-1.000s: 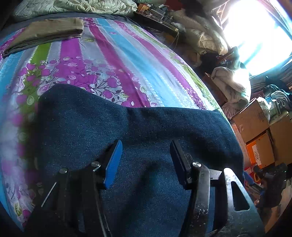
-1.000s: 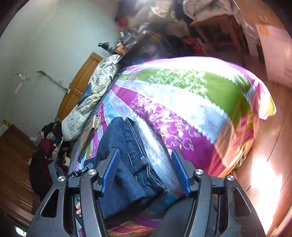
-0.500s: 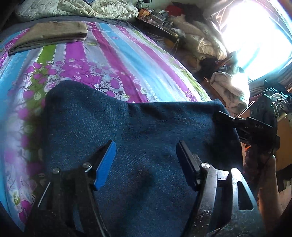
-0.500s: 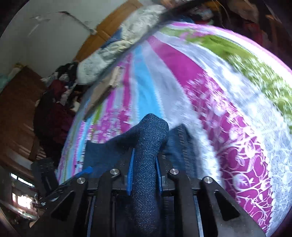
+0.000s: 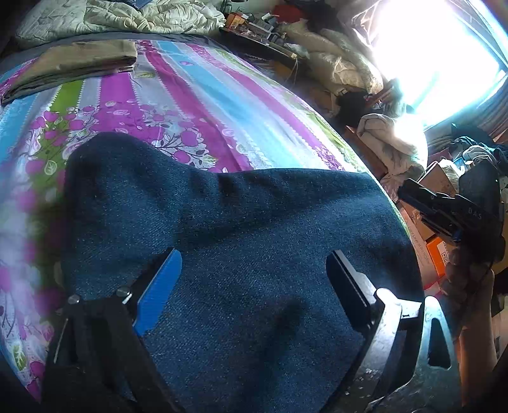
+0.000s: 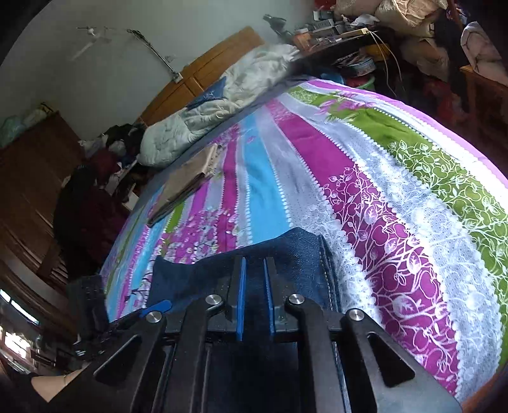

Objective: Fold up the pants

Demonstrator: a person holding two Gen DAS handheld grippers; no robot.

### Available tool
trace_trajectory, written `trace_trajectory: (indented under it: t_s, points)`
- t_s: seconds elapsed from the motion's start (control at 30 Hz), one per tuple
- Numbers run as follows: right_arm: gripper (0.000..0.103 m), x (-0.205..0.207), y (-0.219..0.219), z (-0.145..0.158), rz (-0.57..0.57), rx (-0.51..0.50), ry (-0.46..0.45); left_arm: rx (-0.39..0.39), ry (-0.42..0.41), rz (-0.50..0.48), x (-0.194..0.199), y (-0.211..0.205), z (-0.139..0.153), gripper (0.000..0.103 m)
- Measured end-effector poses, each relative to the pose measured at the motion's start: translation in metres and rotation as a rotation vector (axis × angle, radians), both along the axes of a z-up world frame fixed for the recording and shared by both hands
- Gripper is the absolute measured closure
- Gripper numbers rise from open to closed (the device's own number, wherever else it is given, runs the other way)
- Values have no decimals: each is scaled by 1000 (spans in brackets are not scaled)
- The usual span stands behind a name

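Dark blue denim pants (image 5: 254,222) lie folded on the striped floral bedsheet (image 5: 206,104), near its front edge. My left gripper (image 5: 252,270) hovers open just above them, fingers wide apart and holding nothing. In the right wrist view the pants (image 6: 304,247) lie under my right gripper (image 6: 255,279). Its blue pads stand almost together with dark denim in the narrow slit, at the pants' edge. The left wrist view shows the right gripper (image 5: 444,209) at the pants' right edge, with a hand (image 5: 470,286) holding it.
A folded khaki garment (image 5: 73,63) lies farther up the bed, with a pale quilt (image 5: 111,16) bunched at the headboard end. Cardboard boxes (image 5: 425,235), piled bedding and clutter crowd the floor beyond the bed's right edge. Bright window glare fills the upper right.
My right gripper went from open to shut on a raised fold of denim, which now lies low and flat. My left gripper stayed open over the pants.
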State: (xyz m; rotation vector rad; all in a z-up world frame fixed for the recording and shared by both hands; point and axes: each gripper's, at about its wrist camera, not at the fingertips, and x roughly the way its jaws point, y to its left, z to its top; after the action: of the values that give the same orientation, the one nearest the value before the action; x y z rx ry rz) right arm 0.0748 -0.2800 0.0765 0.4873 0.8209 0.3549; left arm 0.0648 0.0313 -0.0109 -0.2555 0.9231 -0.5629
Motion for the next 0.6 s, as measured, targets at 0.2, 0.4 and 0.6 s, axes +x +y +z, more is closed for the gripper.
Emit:
trace_trajectory:
  t_s: [0.2,0.4,0.6]
  points:
    - [102,24,-37,-45,-189,-168,152,2,6,-4,1,1,0,10]
    - [102,-58,-22,36,-31,-216,-90,-67,2,14,3,14,20,17]
    - [102,-21,20,12,92,-191,-24,-104,-50,223,48,60,41,16]
